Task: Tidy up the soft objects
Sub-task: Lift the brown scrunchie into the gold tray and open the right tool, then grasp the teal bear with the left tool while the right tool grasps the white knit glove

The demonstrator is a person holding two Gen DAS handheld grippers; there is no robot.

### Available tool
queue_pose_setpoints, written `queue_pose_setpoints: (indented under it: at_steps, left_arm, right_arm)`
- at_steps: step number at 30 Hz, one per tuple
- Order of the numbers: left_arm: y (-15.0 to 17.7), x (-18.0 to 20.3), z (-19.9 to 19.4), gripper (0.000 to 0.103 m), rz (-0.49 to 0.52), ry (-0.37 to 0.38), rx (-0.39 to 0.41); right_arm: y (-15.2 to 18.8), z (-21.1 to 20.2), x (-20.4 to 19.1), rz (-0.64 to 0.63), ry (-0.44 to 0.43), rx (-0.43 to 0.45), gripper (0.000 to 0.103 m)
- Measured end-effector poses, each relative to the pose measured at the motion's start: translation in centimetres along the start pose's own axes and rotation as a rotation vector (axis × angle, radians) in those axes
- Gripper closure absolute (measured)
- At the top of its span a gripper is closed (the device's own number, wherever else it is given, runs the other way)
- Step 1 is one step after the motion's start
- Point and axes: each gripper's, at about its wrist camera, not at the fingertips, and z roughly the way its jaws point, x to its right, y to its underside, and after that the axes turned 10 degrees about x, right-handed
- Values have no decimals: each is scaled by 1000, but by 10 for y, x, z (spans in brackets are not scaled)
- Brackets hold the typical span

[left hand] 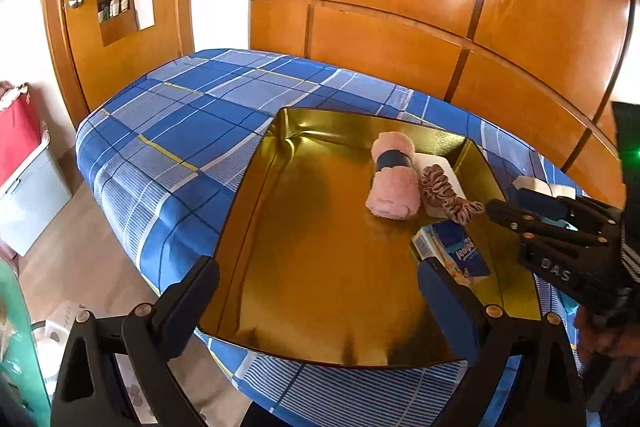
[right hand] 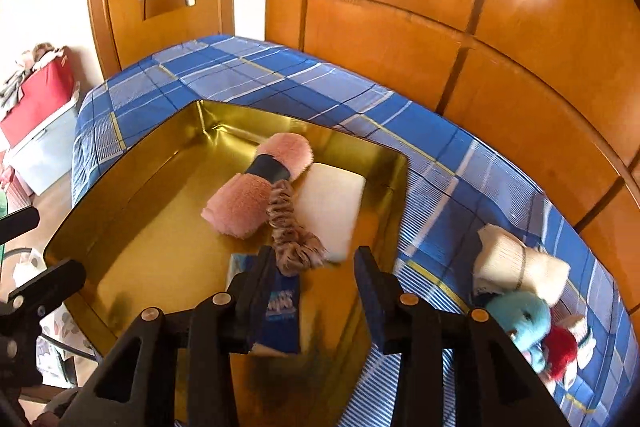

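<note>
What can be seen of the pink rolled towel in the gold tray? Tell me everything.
The pink rolled towel is a fluffy, plush-looking cloth rolled into a short cylinder, bound around its middle by a dark blue band. It lies on its side on the floor of the gold tray, toward the far right part, running diagonally. A brown scrunchie lies against its right side, and a white folded pad sits just beyond that. No hand-held gripper touches it.
</note>
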Motion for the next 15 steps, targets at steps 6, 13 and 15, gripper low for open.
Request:
queue_pose_setpoints:
  at_steps: [6, 13, 15]
  left_arm:
    - [-1, 17, -2, 3, 34, 55, -8]
    - [-2, 51, -4, 3, 96, 162, -39]
    - [-3, 65, -7, 3, 130, 189, -34]
  right_arm:
    - [17, -29, 44, 94, 46, 33, 62]
    - [53, -65, 130, 245, 186, 40, 62]
    - [66, -74, 157, 285, 238, 31, 62]
